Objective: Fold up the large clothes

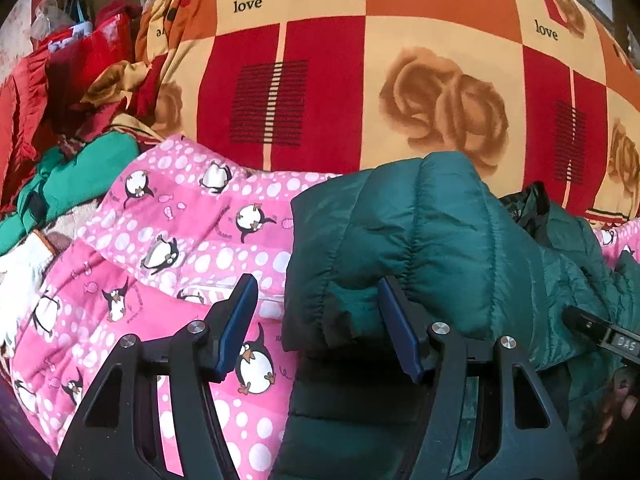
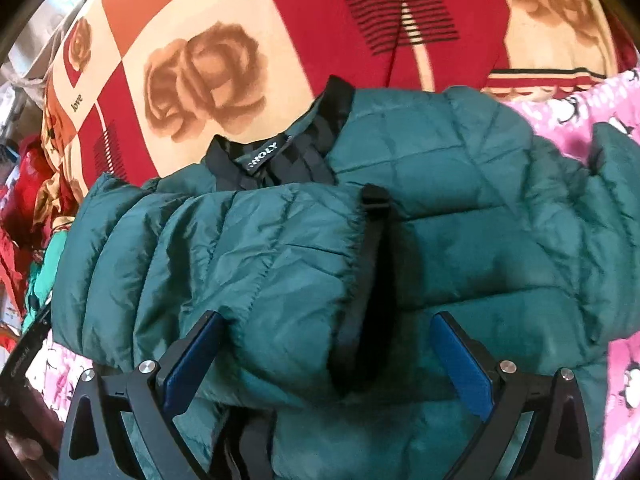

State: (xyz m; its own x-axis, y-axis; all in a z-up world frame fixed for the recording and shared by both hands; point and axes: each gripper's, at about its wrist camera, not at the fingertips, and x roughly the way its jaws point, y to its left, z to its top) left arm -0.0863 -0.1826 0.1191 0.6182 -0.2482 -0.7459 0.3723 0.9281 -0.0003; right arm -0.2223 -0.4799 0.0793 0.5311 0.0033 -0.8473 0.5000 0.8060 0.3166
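Note:
A dark green quilted puffer jacket [image 1: 424,240] lies on a pink penguin-print quilt [image 1: 168,220]. In the right wrist view the jacket [image 2: 460,208] shows its black collar with a label [image 2: 264,156], and a sleeve [image 2: 224,256] with a black cuff [image 2: 360,292] is folded across the body. My left gripper [image 1: 320,316] is open at the jacket's left edge, with the folded edge between its fingers. My right gripper [image 2: 332,356] is open, its jaws standing either side of the sleeve cuff. Its tip shows at the right in the left wrist view [image 1: 600,336].
A red, orange and cream rose-print blanket [image 1: 400,72] covers the bed behind the jacket. At the left lie a green garment [image 1: 76,184] and a heap of red cloth [image 1: 48,84]. The pink quilt also shows at the right in the right wrist view [image 2: 616,360].

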